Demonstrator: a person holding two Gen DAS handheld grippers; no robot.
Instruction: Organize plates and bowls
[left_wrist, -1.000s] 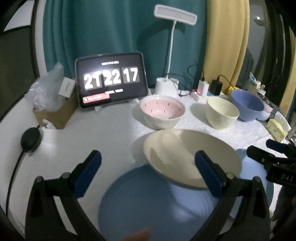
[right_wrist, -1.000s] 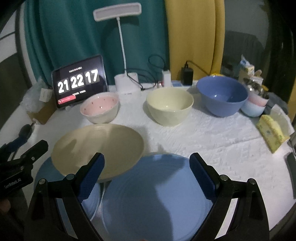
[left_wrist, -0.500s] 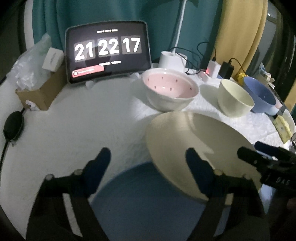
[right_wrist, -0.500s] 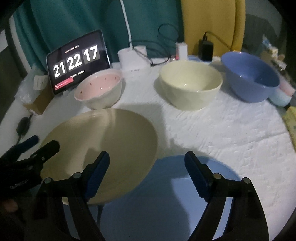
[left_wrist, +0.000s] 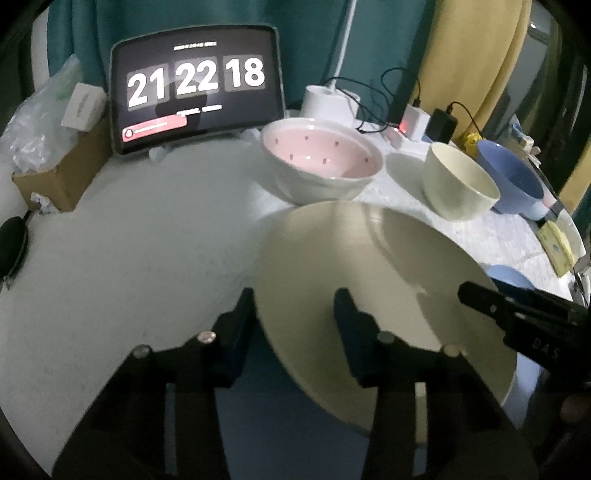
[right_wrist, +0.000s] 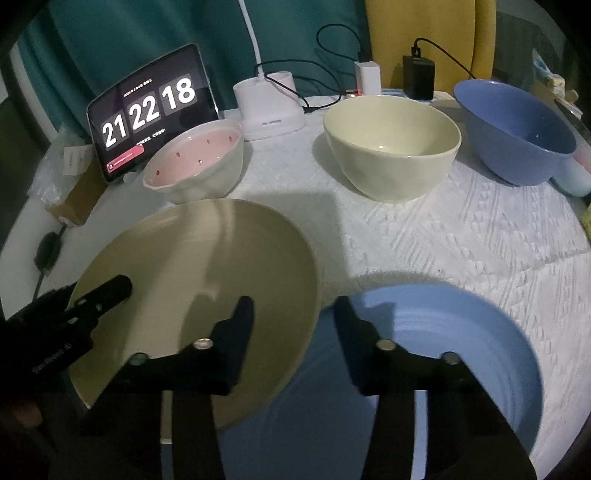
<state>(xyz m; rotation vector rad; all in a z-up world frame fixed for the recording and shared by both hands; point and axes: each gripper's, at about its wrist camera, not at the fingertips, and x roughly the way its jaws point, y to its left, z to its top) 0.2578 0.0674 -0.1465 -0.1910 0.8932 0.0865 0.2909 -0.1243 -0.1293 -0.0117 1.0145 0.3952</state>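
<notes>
A cream plate (left_wrist: 388, 266) (right_wrist: 192, 266) lies tilted, overlapping two blue plates: one (left_wrist: 266, 417) under its left side, one (right_wrist: 461, 350) to its right. My left gripper (left_wrist: 293, 314) straddles the cream plate's left rim. Its jaws are closing, with the rim between them and a gap still showing. My right gripper (right_wrist: 293, 321) straddles the plate's right rim. Its jaws are closing too, and the pads are not pressing. A pink bowl (right_wrist: 195, 162), a cream bowl (right_wrist: 391, 144) and a blue bowl (right_wrist: 517, 133) stand in a row behind.
A tablet clock (left_wrist: 195, 88) and a white lamp base (right_wrist: 269, 107) with cables stand at the back. A cardboard box with plastic (left_wrist: 55, 170) and a black puck (left_wrist: 13, 247) lie at the left. A yellow sponge (left_wrist: 554, 247) lies at the right edge.
Both grippers have sunk and moved forward onto the cream plate's two rims, and their jaws have narrowed a lot. The clock has ticked from 17 to 18.
</notes>
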